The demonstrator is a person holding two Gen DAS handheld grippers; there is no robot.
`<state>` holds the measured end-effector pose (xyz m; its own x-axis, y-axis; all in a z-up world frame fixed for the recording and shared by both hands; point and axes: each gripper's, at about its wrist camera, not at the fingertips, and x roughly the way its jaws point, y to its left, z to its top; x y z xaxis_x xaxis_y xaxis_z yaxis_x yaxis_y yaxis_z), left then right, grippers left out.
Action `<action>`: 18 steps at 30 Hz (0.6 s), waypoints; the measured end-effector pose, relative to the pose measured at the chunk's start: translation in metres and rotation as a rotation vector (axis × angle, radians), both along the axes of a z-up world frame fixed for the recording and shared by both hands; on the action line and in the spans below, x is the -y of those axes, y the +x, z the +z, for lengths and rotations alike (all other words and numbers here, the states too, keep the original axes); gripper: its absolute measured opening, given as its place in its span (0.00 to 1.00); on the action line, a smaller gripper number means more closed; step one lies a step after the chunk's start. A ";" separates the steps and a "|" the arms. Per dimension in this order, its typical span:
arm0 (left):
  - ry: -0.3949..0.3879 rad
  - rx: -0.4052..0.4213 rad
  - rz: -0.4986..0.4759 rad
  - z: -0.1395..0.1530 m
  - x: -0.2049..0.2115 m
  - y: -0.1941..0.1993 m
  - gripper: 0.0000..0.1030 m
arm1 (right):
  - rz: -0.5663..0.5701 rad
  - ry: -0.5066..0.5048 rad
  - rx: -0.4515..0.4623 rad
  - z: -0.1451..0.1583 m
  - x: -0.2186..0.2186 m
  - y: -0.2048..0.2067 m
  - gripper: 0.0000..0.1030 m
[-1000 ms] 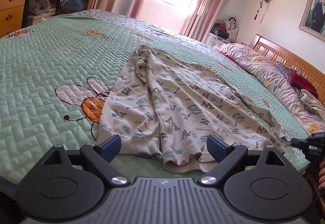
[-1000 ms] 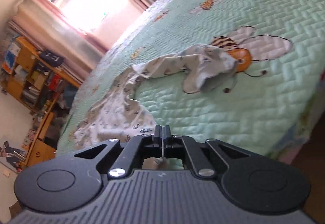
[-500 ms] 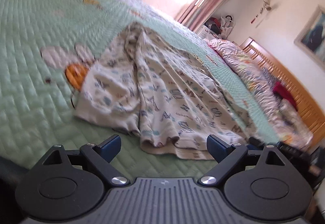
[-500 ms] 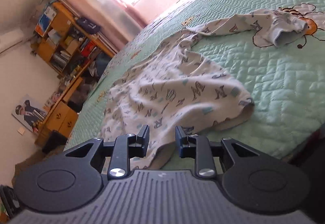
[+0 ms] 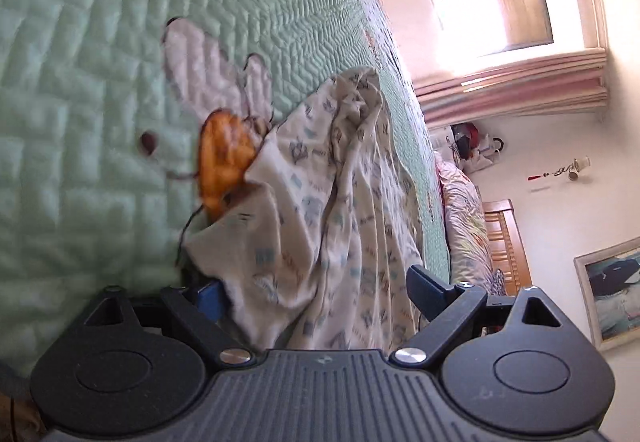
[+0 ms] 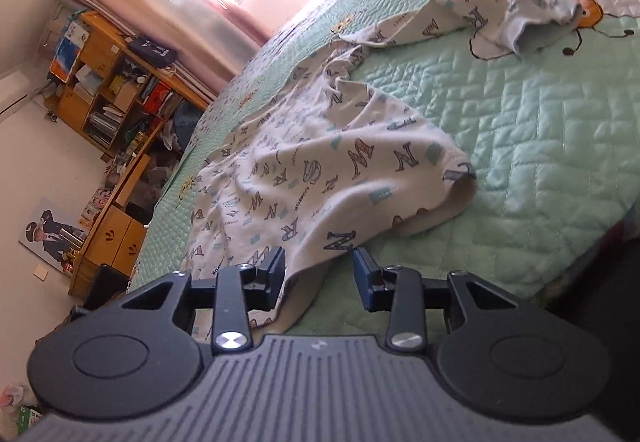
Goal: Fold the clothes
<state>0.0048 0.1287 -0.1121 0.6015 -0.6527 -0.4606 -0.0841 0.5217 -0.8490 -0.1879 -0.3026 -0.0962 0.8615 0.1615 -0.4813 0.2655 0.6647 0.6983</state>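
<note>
One garment (image 6: 320, 169), a cream top printed all over with grey and blue letters, lies rumpled on the green quilted bedspread (image 6: 540, 113), and no fold shows in it yet. In the right wrist view its body spreads from about nine o'clock to the centre, the hem bulging up in a loose hump near three o'clock, while a sleeve (image 6: 516, 21) trails off toward one o'clock and ends in a crumpled cuff lying on a stitched bee. The right gripper (image 6: 320, 274) sits at the near edge at six o'clock; its jaws have just been opening and now stand apart, with a flap of the hem hanging down between them but neither pad pressing on it, so it holds nothing. The left gripper (image 5: 316, 292) is rolled well over, so the bed stands tilted in its view. Its jaws have just been closing yet remain spread, straddling a thick bunch of cloth at six o'clock; the pad at seven o'clock is half buried behind the fabric, the one at four o'clock stands clear of it, and no pinch is made. The orange bee motif (image 5: 224, 165) sits at nine o'clock from that bunch, partly covered by the cloth. As a judgement, the task is at its very start: the top is only laid out roughly, and smoothing it, bringing in the sleeves and doubling the body all remain.
</note>
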 end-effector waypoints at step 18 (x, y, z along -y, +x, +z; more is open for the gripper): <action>0.402 0.290 0.692 0.147 -0.214 0.018 0.49 | -0.032 -0.046 -0.030 0.001 0.011 0.016 0.42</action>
<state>0.0225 0.3425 0.0344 0.9347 0.0853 -0.3450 -0.3029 0.6993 -0.6475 -0.1715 -0.3135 -0.0955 0.8510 0.1112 -0.5132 0.3072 0.6871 0.6584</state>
